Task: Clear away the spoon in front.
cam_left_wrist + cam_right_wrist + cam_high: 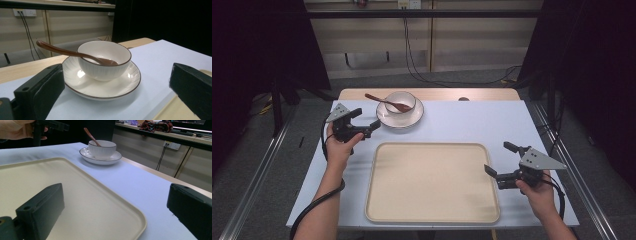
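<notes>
Landmark: cream tray (432, 182), lying flat on the pale blue table cover (477, 122).

White bowl (400, 102) stands on a white saucer (412, 119) just beyond the tray's far-left corner, clear of the tray rim. Brown spoon (384, 101) rests in the bowl, its end down inside, its handle leaning over the rim and out to the left, away from the tray.

Left gripper (364, 122): held off the tray's far-left corner, just beside the saucer, pointed at it. Jaws wide apart, nothing between them; the left gripper view frames the bowl and saucer between the two black jaws. Whether a jaw tip touches the saucer rim is hard to judge from above; probably a small gap.

Right gripper (498, 160): at the tray's right edge, jaws spread wide and empty, the near jaw over the tray rim.
</notes>
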A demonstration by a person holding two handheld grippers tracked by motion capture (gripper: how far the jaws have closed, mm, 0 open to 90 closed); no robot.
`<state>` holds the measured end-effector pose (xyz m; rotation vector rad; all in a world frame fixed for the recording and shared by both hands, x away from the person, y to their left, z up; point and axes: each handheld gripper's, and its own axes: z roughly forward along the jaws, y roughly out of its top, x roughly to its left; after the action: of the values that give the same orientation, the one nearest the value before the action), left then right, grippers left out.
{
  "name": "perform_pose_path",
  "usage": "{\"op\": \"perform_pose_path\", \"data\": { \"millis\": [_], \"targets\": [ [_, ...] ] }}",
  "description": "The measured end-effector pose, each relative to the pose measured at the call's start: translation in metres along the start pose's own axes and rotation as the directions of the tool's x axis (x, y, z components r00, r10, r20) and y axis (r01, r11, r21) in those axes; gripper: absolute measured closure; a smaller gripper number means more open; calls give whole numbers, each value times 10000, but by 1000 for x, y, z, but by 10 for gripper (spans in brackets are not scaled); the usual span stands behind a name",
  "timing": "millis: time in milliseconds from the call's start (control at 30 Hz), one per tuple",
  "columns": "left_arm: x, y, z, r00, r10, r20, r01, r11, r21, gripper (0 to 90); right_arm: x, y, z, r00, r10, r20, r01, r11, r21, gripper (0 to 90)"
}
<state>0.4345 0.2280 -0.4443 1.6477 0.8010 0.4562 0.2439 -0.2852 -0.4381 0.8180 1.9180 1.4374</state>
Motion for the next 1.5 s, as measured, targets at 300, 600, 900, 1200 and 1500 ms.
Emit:
{"op": "perform_pose_path", "data": {
  "millis": [300, 600, 900, 1200, 1500],
  "targets": [
    [5, 0, 12, 9991, -388, -193, 386, 9992, -99, 0, 1, 0, 0, 10000, -2, 21, 2, 10000, 5, 9],
    [7, 2, 26, 9982, -413, -435, 421, 9990, 167, 0, 1, 0, 0, 10000, 6, -3, -6, 10000, 45, 10],
    [13, 7, 38, 9974, -460, -557, 481, 9982, 365, 11, 2, -1, -1, 9999, -148, 28, 148, 9999, 86, 11],
    [21, 1, 45, 9940, -661, -872, 712, 9958, 571, 19, 3, -1, -1, 9997, -221, -44, 222, 9996, 172, 12],
    [28, 0, 56, 9918, -760, -1023, 826, 9947, 618, 32, 3, -2, 0, 9998, -176, -72, 177, 9998, 132, 12]
  ]
}}
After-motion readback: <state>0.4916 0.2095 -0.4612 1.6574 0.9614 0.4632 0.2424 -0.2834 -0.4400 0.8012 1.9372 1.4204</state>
